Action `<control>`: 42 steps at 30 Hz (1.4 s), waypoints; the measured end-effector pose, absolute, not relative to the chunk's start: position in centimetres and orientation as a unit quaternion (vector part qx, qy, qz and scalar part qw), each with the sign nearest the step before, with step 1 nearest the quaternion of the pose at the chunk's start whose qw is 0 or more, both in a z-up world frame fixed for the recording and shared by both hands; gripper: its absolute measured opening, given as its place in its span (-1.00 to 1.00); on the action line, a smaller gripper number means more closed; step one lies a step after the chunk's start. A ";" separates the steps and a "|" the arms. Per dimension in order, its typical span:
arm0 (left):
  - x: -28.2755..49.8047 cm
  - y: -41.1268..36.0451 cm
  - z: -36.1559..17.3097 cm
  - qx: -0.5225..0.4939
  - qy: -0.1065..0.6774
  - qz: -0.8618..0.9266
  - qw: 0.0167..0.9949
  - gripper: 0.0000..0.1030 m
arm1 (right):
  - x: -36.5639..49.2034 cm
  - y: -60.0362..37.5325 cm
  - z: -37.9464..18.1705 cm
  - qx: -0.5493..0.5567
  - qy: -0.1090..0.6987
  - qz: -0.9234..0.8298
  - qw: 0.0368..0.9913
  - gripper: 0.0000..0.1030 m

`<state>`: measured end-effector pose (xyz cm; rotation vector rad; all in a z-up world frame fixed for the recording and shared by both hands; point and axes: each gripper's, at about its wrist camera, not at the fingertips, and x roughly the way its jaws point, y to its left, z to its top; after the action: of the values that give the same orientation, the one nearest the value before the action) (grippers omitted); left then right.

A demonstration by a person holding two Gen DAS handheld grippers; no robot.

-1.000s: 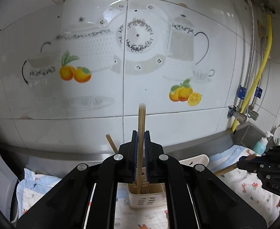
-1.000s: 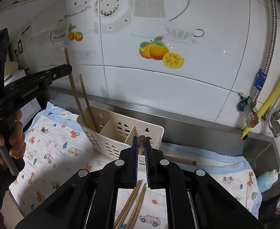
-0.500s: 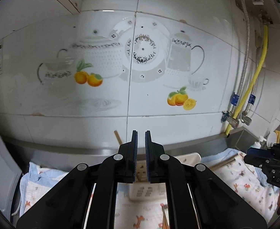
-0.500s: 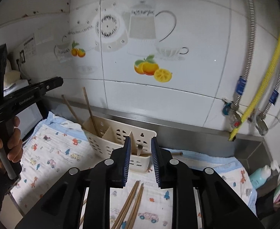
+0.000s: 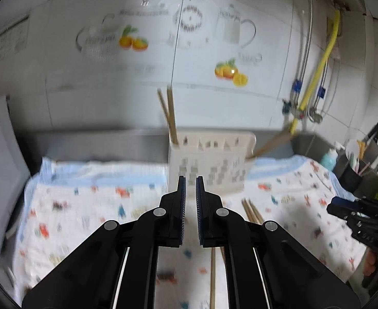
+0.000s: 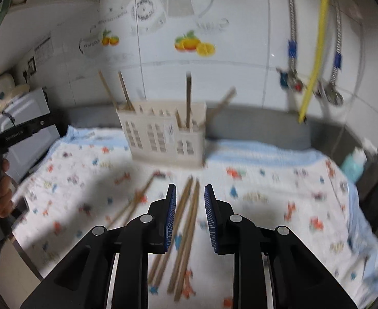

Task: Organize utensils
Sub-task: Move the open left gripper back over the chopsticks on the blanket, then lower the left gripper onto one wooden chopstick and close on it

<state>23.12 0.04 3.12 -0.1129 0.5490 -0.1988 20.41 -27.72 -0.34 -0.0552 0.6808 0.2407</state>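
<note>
While loose chopsticks point(image 6: 186, 221) lie on the cloth-covered tabletop point(image 6: 279, 180), the right hand-held gripper point(image 6: 190, 213) hangs above them with jaws apart, empty, seemingly lined up for a pick. Nearby, the left hand-held gripper point(image 5: 190, 206) is slightly parted and holds nothing. Against the tiled wall, the white utensil caddy point(image 6: 163, 139) carries four upright chopsticks: two in its left compartment, two at its right end.

Cream holder point(image 6: 163, 139); tan chopsticks point(image 6: 186, 216); cartoon-print white cloth point(image 6: 266, 180).
</note>
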 end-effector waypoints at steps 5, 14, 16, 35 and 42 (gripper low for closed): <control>20.9 -0.2 -0.6 -0.060 0.301 -0.105 0.946 -0.85 | 17.4 -27.7 -4.7 -0.026 0.349 0.103 0.931 -0.56; 18.0 -2.5 -6.5 -0.074 0.361 -0.141 0.919 -0.85 | 16.1 -27.4 -9.3 -0.003 0.381 0.103 0.919 -0.58; 17.8 -3.1 -7.5 -0.077 0.377 -0.148 0.911 -0.85 | 16.2 -27.4 -9.7 0.001 0.386 0.102 0.917 -0.58; 17.2 -5.2 -10.6 -0.081 0.411 -0.170 0.892 -0.82 | 16.5 -27.7 -11.2 0.017 0.398 0.107 0.911 -0.58; 18.3 -6.5 -11.4 -0.076 0.422 -0.169 0.887 -0.82 | 16.6 -27.9 -11.1 0.026 0.394 0.106 0.913 -0.58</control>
<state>18.26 -6.50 -11.44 -0.1582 0.8770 -0.3516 16.60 -27.92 -11.05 0.0527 0.8110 0.2189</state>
